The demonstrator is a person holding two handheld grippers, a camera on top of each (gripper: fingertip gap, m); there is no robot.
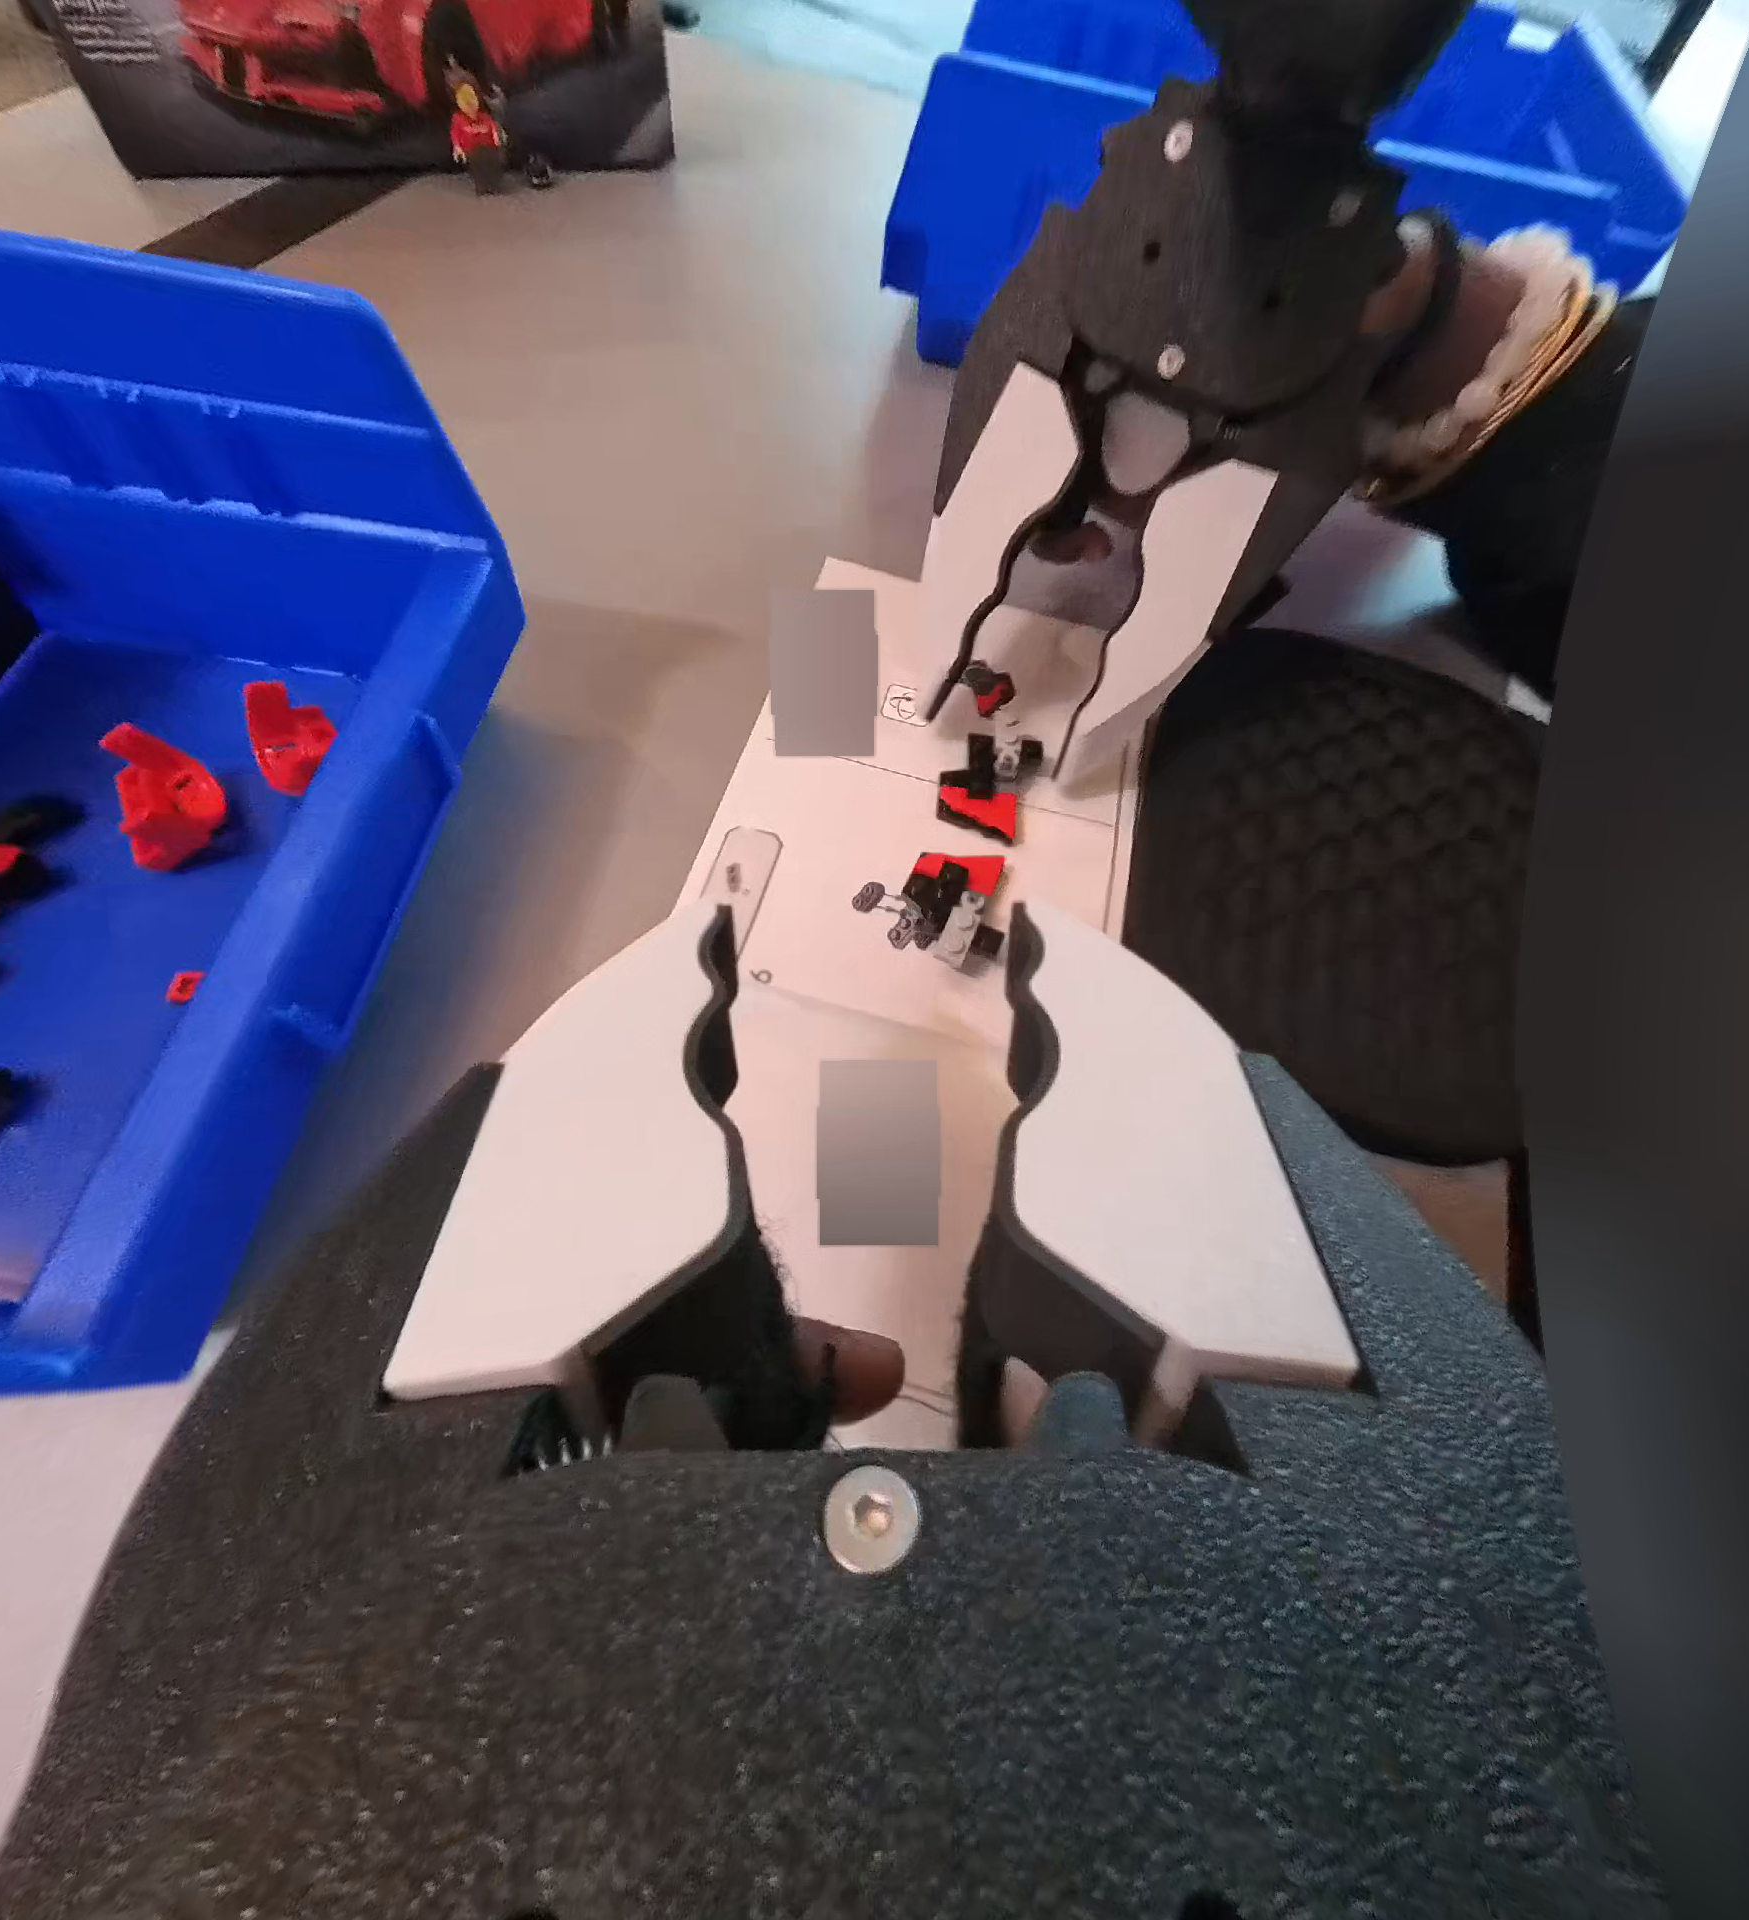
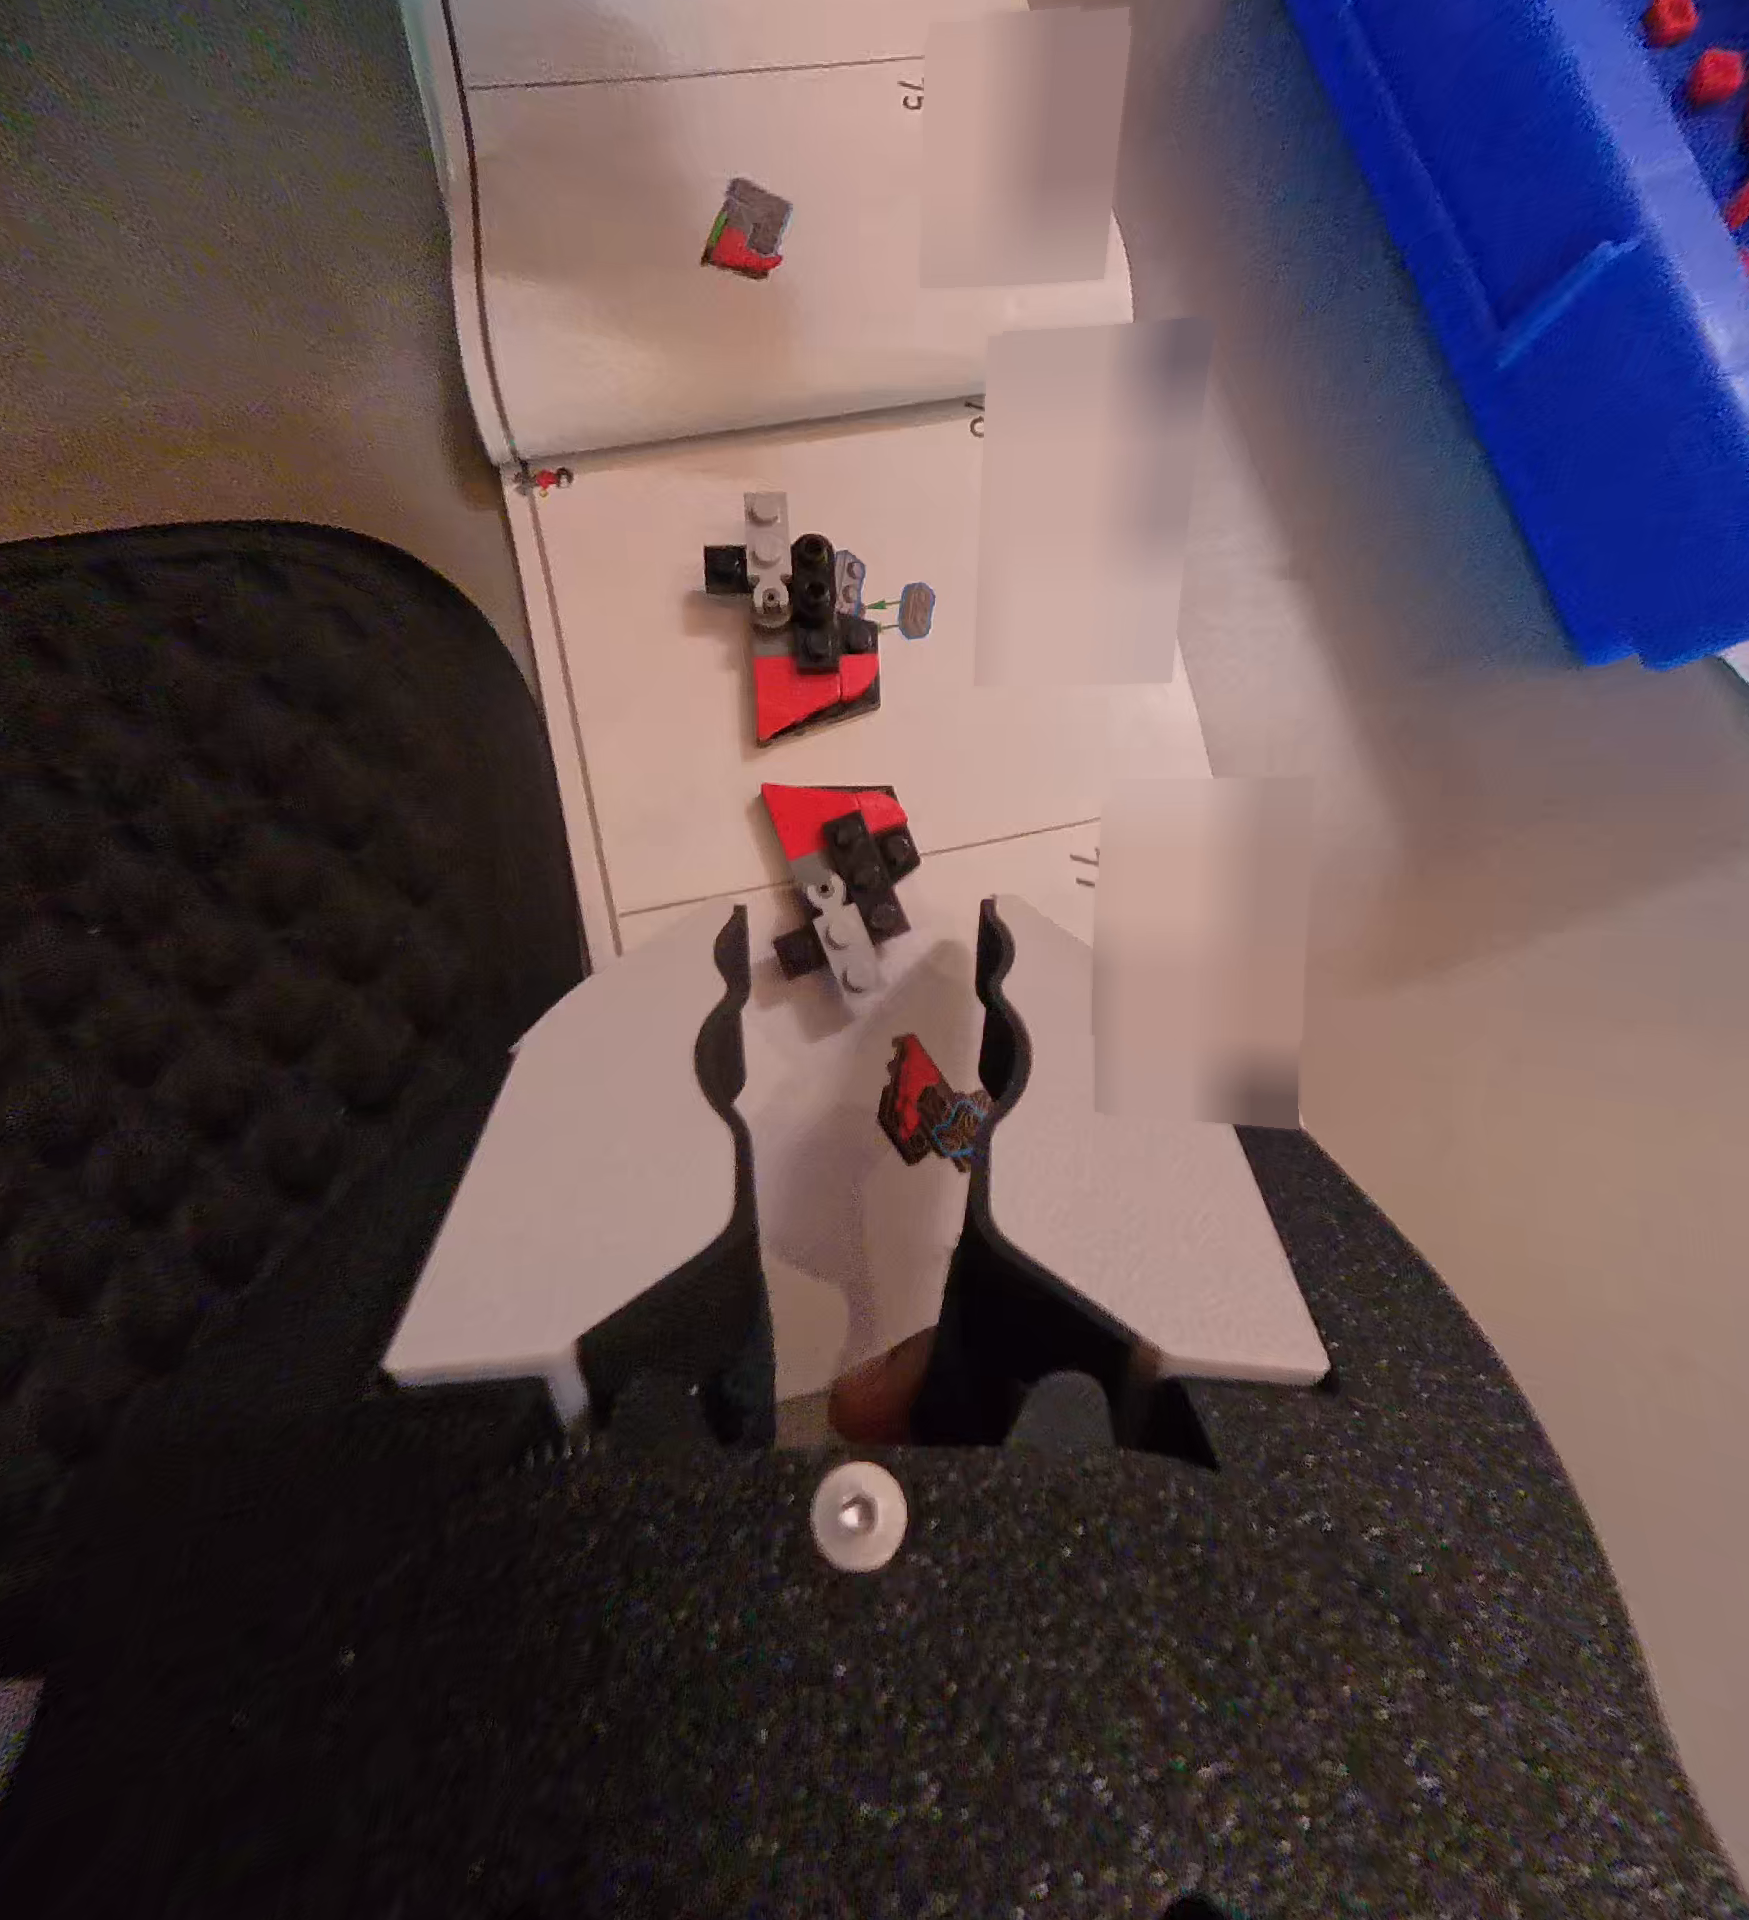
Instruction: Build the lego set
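in the left wrist view, a blue bin (image 1: 257, 831) sits at the far left on the pale table (image 1: 641, 364), holding loose red pieces (image 1: 169, 795) and a few black ones scattered on its floor. behind it, at the top, a dark set box (image 1: 382, 83) showing a red car stands with a small minifigure (image 1: 475, 130) in front. moving toward the middle, the open instruction booklet (image 1: 818, 997) lies flat, and the left gripper (image 1: 870, 925) hangs over it with its jaws spread wide and nothing between them. just past its right fingertip a small assembly (image 1: 948, 899) of red, black and grey bricks rests on the page, and a second small assembly (image 1: 984, 784) lies just beyond that, the two apart from each other. above them the right gripper (image 1: 1000, 743) points down from the top, jaws spread and empty, its tips near the second assembly; a hand (image 1: 1472, 343) holds it at the right. another blue bin (image 1: 1005, 187) stands behind it. at the right edge a black quilted pad (image 1: 1337, 883) lies beside the booklet. in the right wrist view the same pad (image 2: 205, 935) is on the left, the booklet (image 2: 641, 364) in the middle with both assemblies (image 2: 844, 883) (image 2: 802, 623) on it, the nearer one lying just ahead of the right gripper (image 2: 859, 914), partly between its spread tips, and a blue bin (image 2: 1576, 364) at the right.
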